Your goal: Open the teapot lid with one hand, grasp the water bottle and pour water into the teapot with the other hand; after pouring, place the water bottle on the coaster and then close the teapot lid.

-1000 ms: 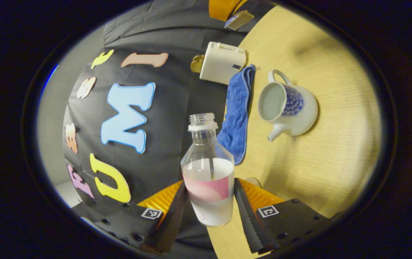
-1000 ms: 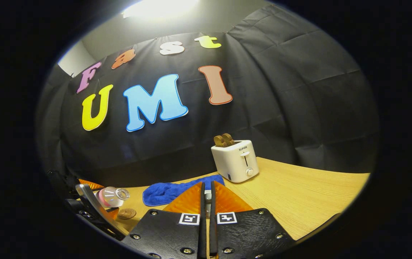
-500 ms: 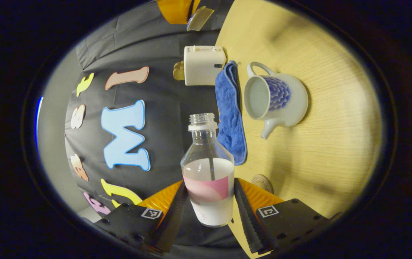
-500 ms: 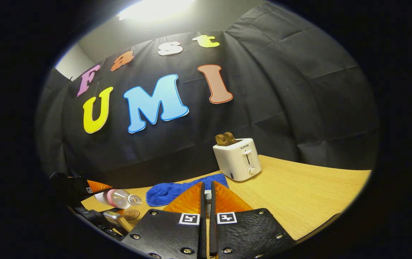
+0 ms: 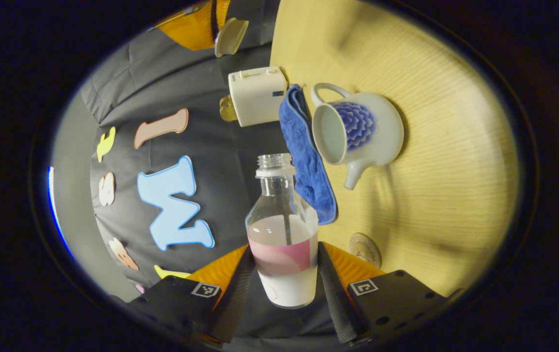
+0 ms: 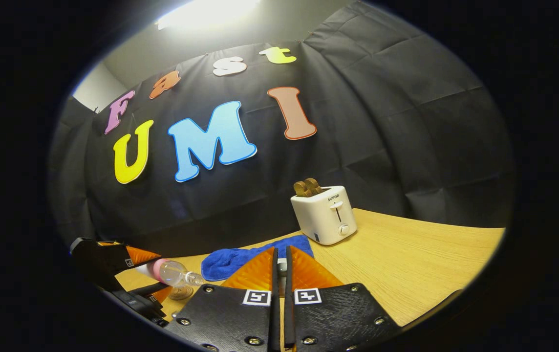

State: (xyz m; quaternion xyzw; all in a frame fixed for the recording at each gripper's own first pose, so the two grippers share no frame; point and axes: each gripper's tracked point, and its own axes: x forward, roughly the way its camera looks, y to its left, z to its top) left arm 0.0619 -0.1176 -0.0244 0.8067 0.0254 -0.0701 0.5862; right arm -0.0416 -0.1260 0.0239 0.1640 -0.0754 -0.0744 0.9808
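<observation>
**Bottle tipped toward the open teapot, lid held aloft**

In the left gripper view, the left gripper (image 5: 287, 288) has its fingers clenched on the lower body of the water bottle (image 5: 283, 234), one finger pressing each side at the pink label. The bottle is uncapped, partly filled, and its open neck points toward the blue cloth (image 5: 309, 156) and the teapot (image 5: 357, 132). The teapot stands on the counter (image 5: 445, 161) with its lid off, its mouth bare, handle toward the toaster (image 5: 256, 95) and spout toward the coaster (image 5: 365, 249). The cloth lies between teapot and booth wall, just beside the teapot. The coaster sits on the counter near the left gripper, apart from the teapot.

At the top of that view the right gripper (image 5: 216, 27) holds the teapot lid (image 5: 230, 35) well above the counter.

In the right gripper view, the right gripper's fingers (image 6: 260, 271) are nearly closed, with something pale pinched between them, probably the lid's knob, though it is mostly hidden. To the lower left the left gripper carries the bottle lying almost level, neck just above the coaster.
</observation>
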